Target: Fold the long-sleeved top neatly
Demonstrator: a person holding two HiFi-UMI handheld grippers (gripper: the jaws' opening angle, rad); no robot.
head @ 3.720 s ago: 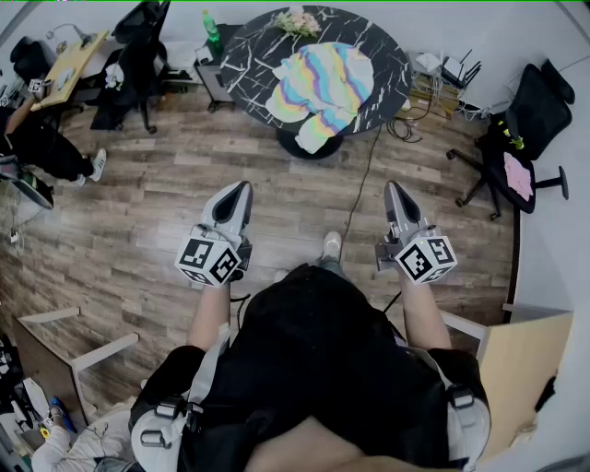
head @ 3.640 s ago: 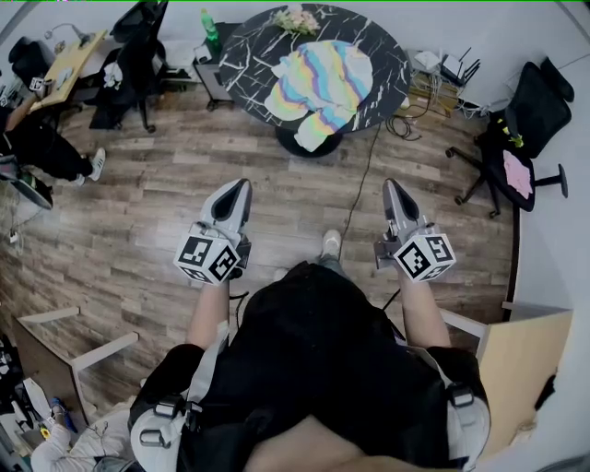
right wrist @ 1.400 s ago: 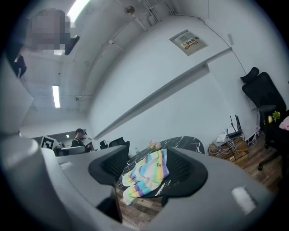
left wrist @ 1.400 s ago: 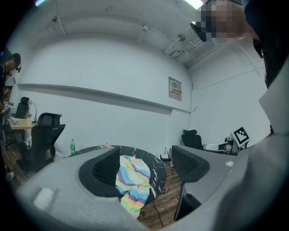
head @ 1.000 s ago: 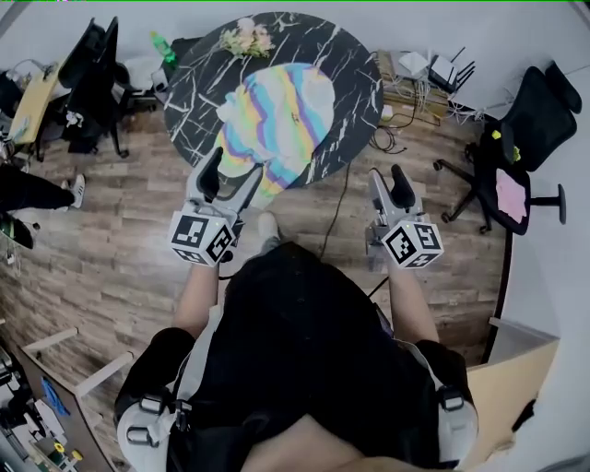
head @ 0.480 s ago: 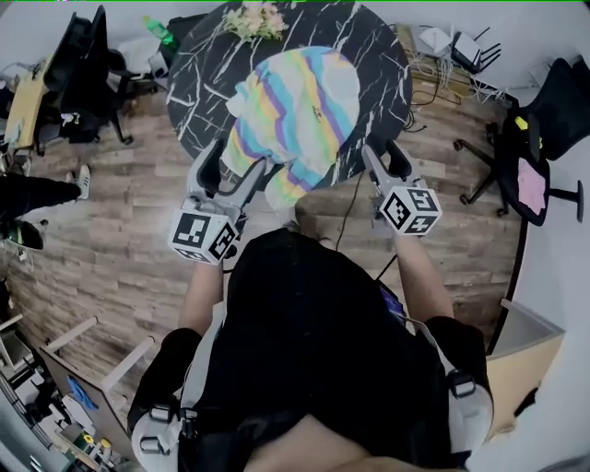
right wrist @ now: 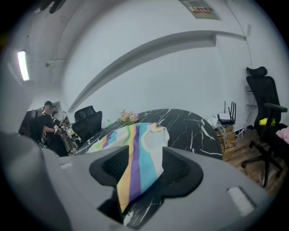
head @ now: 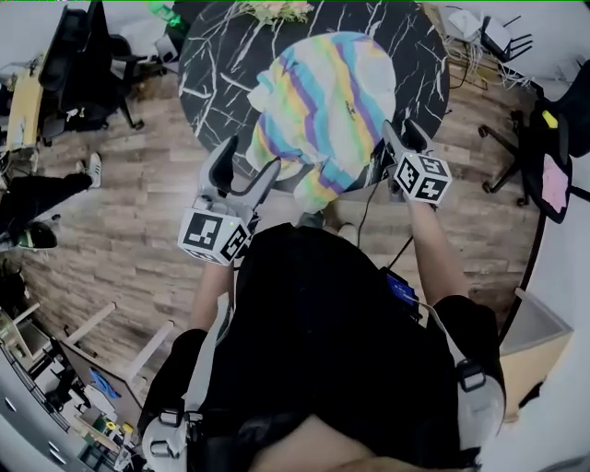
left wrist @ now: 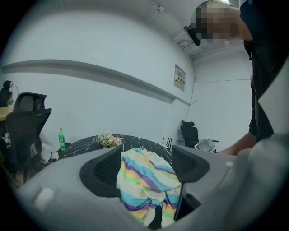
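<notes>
A long-sleeved top (head: 323,92) in pastel rainbow stripes lies spread on the round black marble table (head: 221,55), and one part hangs over the near edge. My left gripper (head: 244,164) is open just short of that hanging part. The top (left wrist: 144,180) shows in the gap of its jaws, untouched. My right gripper (head: 404,136) is at the table's near right edge beside the top. Its jaws stand wide and are closing. A striped corner (right wrist: 135,153) shows between them, and the pads do not press on it.
A bunch of flowers (head: 272,9) sits at the table's far edge. A green bottle (left wrist: 61,137) stands beyond it. Black office chairs stand at the left (head: 83,55) and right (head: 553,138). Cables and a router (head: 498,32) lie at the back right. A person (head: 37,198) stands on the left.
I have come up to the table. Both grippers moved forward to its near edge, the right one further and lower. The top has not moved.
</notes>
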